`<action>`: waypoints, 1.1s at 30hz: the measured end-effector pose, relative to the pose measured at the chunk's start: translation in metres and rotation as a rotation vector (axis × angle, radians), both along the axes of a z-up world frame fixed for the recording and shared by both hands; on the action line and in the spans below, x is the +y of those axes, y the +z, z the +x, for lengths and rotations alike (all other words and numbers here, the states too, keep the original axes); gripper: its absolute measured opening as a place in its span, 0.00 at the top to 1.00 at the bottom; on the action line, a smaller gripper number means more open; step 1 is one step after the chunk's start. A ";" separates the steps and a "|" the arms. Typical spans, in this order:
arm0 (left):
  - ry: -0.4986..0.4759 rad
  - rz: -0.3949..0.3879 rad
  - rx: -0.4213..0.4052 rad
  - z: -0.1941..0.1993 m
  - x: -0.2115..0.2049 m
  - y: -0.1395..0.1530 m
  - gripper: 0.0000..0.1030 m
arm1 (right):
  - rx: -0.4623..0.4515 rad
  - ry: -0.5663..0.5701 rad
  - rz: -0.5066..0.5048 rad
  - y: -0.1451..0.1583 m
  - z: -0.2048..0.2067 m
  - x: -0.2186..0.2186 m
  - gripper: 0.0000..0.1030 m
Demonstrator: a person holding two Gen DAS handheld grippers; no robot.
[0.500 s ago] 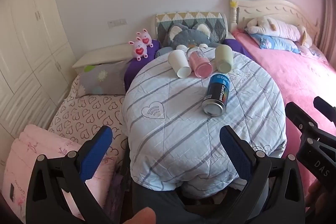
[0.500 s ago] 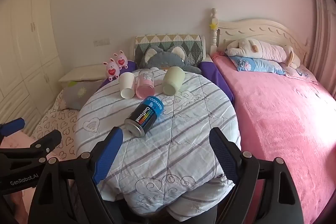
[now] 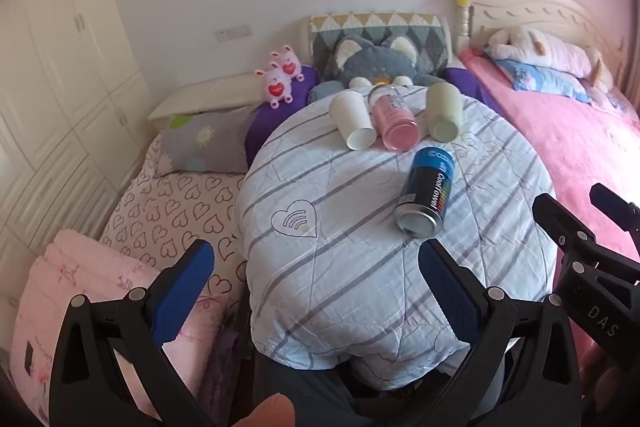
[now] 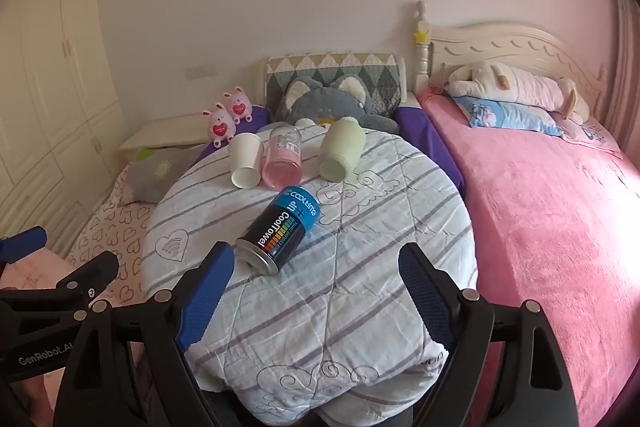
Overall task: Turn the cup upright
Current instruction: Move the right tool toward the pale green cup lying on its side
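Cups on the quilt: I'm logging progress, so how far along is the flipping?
Nothing looks done: the white cup, pink cup, green cup and can all lie on their sides. Nothing is in hand; left tool and right tool are open. Every flip remains.

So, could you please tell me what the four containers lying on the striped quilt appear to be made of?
White cup: probably paper, matte, thin rim.
Pink bottle: clear glass or plastic, see-through, with pink contents or tint.
Pale green cup: opaque and matte, ceramic or plastic; I cannot tell which.
Blue-black can: likely metal, given its shiny silver end rim and glossy printed label.
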State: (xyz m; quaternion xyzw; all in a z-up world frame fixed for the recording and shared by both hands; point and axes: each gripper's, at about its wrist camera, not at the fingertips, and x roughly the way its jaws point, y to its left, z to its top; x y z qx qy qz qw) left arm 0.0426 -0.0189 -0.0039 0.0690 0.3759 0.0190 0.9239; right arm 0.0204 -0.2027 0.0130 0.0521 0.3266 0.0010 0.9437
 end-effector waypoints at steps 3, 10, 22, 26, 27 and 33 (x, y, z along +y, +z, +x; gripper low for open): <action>0.025 -0.011 0.011 0.006 -0.001 0.002 0.00 | 0.006 0.034 -0.004 0.002 0.012 -0.001 0.17; 0.024 -0.045 0.020 0.018 0.002 0.005 0.00 | 0.011 0.051 -0.039 0.010 0.028 0.000 0.17; -0.101 -0.038 0.028 0.048 0.016 0.003 0.00 | 0.040 -0.083 -0.029 0.006 0.032 0.007 0.17; -0.088 -0.055 0.031 0.058 0.022 -0.001 0.00 | 0.052 -0.074 -0.044 0.007 0.044 0.014 0.17; -0.081 -0.058 0.033 0.061 0.024 -0.003 0.00 | 0.054 -0.069 -0.049 0.006 0.046 0.016 0.17; -0.058 -0.063 0.055 0.080 0.031 -0.011 0.00 | 0.078 -0.047 -0.052 -0.001 0.066 0.022 0.17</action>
